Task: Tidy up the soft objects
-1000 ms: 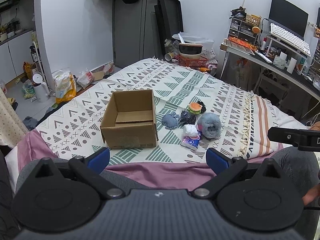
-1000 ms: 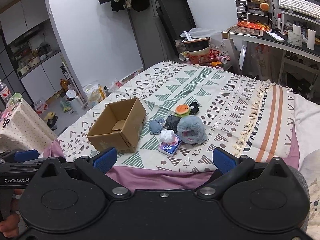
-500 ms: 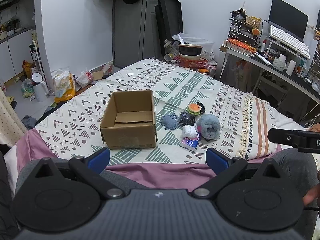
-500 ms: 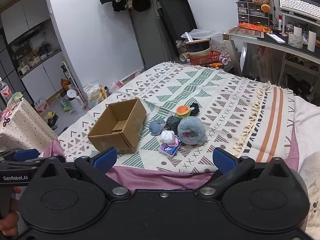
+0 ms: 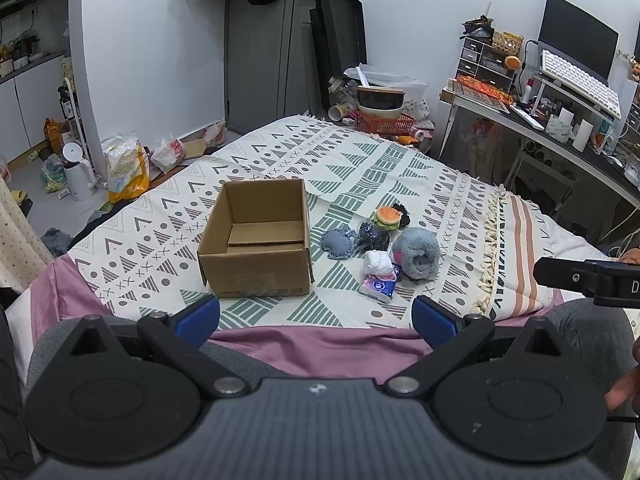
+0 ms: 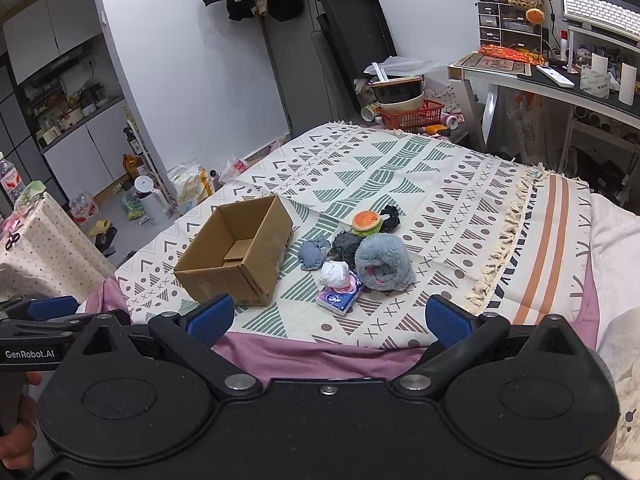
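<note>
- While both grippers, left (image 5: 316, 316) and right (image 6: 327, 318), hover spread wide and empty, a box (image 5: 256, 240) sits open.
- Soft toys (image 5: 416, 254) cluster beside it on the blanket (image 5: 400, 172).

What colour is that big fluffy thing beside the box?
The big fluffy thing is grey-blue with a pink lining inside its opening, clearest in the right wrist view.

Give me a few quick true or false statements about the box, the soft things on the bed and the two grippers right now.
1. The cardboard box holds no soft items. True.
2. The left gripper grips the fluffy grey plush. False: it is open and empty, short of the pile.
3. The burger toy sits inside the box. False: it lies on the blanket, beside the box.
4. The right gripper is open. True.
</note>
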The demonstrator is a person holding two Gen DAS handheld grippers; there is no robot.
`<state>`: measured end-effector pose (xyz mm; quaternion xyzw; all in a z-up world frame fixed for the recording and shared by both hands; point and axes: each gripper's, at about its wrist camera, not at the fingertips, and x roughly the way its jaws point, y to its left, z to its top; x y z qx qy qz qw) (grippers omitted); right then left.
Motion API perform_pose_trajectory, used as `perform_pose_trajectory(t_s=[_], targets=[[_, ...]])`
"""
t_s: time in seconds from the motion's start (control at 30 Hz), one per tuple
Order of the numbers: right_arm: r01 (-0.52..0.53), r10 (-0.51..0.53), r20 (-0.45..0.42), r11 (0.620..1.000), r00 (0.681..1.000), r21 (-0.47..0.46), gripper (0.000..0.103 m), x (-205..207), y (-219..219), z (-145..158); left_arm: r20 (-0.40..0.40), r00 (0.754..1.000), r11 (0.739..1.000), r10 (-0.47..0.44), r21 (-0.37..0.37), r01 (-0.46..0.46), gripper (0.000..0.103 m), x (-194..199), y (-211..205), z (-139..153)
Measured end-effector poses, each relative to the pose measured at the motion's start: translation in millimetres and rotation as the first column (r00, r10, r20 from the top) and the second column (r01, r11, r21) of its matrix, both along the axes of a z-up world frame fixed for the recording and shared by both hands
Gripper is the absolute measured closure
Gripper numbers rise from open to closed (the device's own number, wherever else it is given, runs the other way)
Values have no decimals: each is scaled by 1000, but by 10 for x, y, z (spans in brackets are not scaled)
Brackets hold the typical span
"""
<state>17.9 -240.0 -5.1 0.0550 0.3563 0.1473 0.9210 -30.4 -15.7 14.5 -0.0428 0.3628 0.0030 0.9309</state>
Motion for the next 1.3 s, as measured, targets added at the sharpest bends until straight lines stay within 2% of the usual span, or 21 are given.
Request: perform_pose_trajectory(t_s=[0.33,0.83,1.17,1.3], targets=[[-2,2,-15,1000,1000,3,0,178,-41,-42,-12,1000,1000,16,4,-16,1,149,-5,-49],[11,-11,-13,999,1000,-38,0,575,-244,-103,-29,1000,1000,6,1,-6,1,619,-114,-229],[17,-16,-68,1000,998,23,0,955,-329,-295,-52,999,1000,-8,-27,7,3,954,-203,-437],[42,-35,-115,998,993,51,8,1124,-358,-421,-53,999,999,-14,-41,11,4,1107,-233,-509]])
